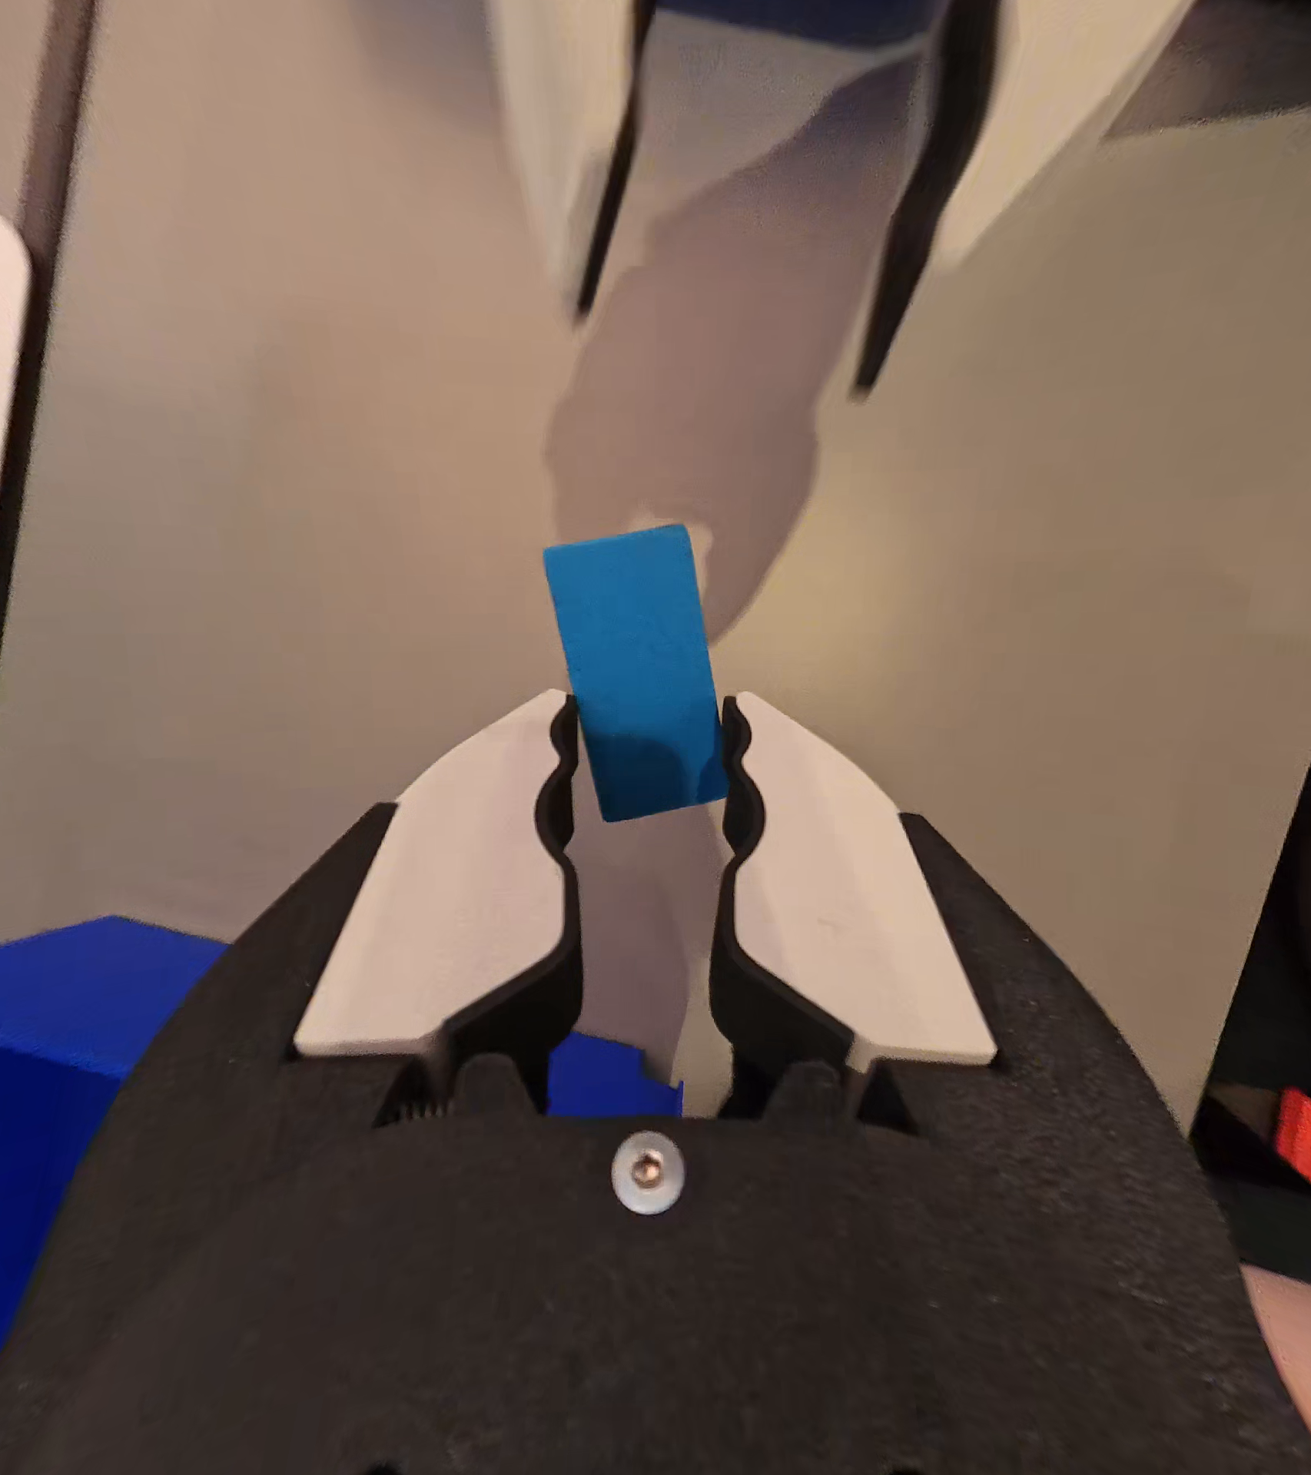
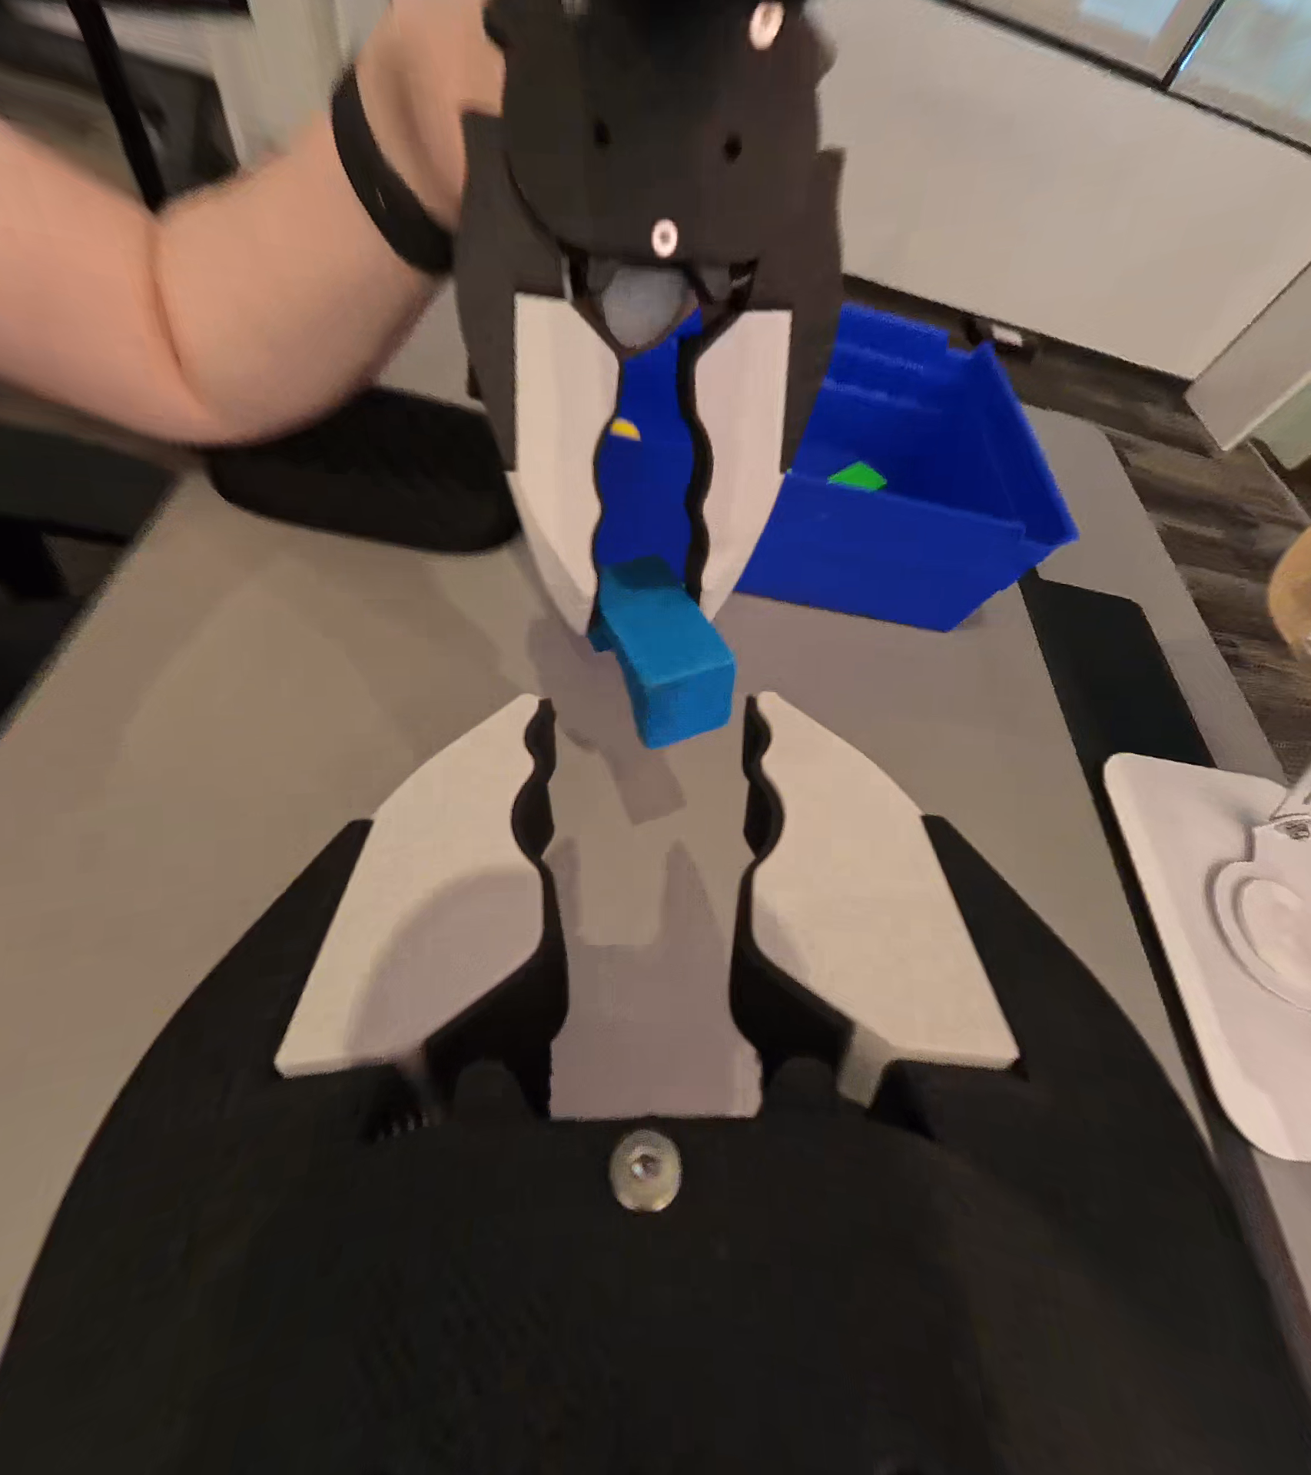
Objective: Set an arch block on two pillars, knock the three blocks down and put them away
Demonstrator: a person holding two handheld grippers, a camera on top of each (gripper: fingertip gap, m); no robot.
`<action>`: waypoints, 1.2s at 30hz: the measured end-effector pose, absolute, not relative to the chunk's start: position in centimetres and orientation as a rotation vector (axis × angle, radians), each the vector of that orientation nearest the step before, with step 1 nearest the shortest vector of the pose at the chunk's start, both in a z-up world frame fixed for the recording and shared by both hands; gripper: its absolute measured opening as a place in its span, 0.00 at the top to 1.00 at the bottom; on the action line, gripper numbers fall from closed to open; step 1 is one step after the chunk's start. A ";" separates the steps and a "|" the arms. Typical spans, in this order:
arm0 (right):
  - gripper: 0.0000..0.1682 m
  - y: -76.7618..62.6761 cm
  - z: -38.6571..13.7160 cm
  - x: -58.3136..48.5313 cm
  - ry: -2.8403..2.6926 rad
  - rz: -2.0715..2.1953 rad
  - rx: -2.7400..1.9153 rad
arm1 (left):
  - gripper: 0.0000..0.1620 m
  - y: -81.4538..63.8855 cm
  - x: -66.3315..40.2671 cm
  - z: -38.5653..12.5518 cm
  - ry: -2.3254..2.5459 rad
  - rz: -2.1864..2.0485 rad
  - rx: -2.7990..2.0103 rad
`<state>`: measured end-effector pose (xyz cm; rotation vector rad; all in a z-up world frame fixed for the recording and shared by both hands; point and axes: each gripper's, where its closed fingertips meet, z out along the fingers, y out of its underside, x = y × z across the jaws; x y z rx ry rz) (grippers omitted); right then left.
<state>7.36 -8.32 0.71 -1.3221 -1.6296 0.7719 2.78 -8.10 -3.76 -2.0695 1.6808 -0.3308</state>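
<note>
My left gripper point(image 1: 648, 706) is shut on a blue block point(image 1: 636, 670) and holds it above the grey table. In the right wrist view the same gripper point(image 2: 648, 595) hangs fingers down with the blue arch block point(image 2: 668, 662) in its tips, clear of the table. My right gripper point(image 2: 648, 706) is open and empty, low over the table, just in front of that block. Its fingers point(image 1: 908, 239) show blurred at the top of the left wrist view. A blue bin point(image 2: 916, 511) behind holds a green block point(image 2: 858, 476) and a yellow block point(image 2: 624, 429).
The blue bin also shows at the lower left of the left wrist view point(image 1: 13, 1061). A white stand base point(image 2: 1259, 942) sits on the table's right side. A person's forearm point(image 2: 181, 319) with a black wristband reaches in from the left. The table edge runs along the right.
</note>
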 end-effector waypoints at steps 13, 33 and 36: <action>0.79 -8.2 -4.6 4.7 -1.699 0.770 -1.404 | 0.69 -8.9 2.7 -4.4 1.776 -0.299 -2.023; 0.79 8.2 -14.4 13.6 -0.936 0.306 -2.020 | 0.62 -0.5 -16.7 -10.9 0.570 -0.383 -2.890; 0.75 8.4 -14.0 13.9 -0.909 0.293 -2.017 | 0.61 -0.1 -17.4 -12.7 0.543 -0.224 -2.969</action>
